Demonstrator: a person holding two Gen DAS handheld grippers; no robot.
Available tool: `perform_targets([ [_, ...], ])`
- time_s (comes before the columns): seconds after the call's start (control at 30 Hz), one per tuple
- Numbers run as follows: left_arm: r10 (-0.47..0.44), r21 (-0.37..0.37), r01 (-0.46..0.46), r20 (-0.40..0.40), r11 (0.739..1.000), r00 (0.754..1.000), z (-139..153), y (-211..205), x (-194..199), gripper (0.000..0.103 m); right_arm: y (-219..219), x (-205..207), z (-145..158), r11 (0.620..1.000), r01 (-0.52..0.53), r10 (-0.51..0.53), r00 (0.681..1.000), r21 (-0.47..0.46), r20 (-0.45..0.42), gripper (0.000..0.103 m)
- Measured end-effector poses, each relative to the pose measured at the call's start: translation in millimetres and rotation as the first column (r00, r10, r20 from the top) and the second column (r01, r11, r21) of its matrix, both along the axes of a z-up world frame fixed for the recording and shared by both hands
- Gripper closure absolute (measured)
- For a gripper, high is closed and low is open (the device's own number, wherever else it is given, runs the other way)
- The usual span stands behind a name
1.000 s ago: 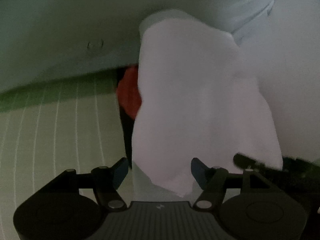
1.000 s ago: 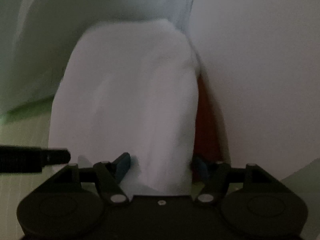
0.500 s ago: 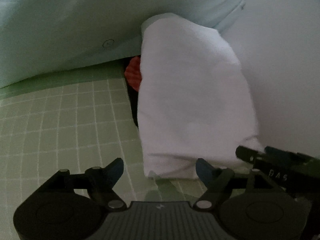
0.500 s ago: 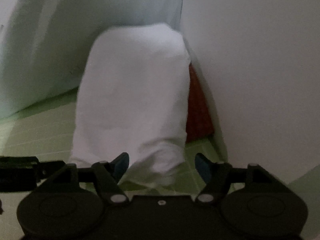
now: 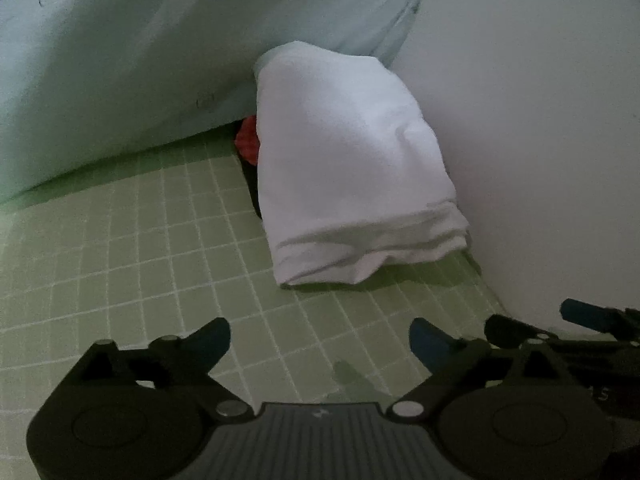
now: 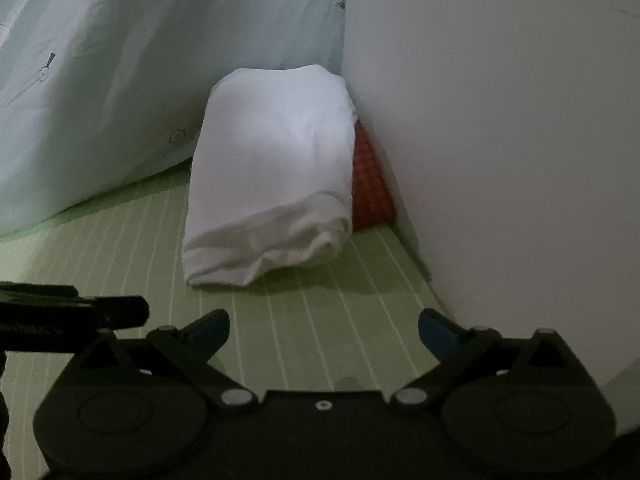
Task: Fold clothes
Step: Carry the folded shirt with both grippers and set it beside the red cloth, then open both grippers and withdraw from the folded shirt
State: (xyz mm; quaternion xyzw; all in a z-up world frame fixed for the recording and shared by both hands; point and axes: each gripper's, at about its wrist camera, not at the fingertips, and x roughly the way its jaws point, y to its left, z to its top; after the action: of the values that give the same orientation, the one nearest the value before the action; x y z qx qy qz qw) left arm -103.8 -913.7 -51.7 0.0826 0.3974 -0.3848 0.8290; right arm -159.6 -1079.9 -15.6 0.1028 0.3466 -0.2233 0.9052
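A folded white garment lies on the green checked sheet in the corner by the wall, on top of a red garment and a dark one under it. My left gripper is well back from the white garment, its jaws opening with nothing between them. My right gripper is likewise clear of the cloth, jaws opening and empty. Each gripper shows at the edge of the other's view: the right one, the left one.
A pale blue pillow or duvet leans behind and left of the stack. A white wall rises right beside the stack. The green sheet stretches to the left and toward me.
Both grippers let go of the white garment, opened wider and drew back and up. The garment now rests folded on the stack in the corner.
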Motion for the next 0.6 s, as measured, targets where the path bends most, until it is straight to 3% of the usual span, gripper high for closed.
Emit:
perform_targets([
  [0.23,-0.014,0.005,0.014,0.046,1.000,0.999,2.2,18.3,-25.5,0.000,14.1,-34.3,-0.9,1.000,0.016,-0.016,1.000,0.007,-0.009,0.001],
  [0.6,-0.003,-0.019,0.005,0.070,1.000,0.998,7.9,36.1,-37.8,0.000,21.4,-39.1,1.5,1.000,0.013,-0.013,1.000,0.006,-0.002,0.001],
])
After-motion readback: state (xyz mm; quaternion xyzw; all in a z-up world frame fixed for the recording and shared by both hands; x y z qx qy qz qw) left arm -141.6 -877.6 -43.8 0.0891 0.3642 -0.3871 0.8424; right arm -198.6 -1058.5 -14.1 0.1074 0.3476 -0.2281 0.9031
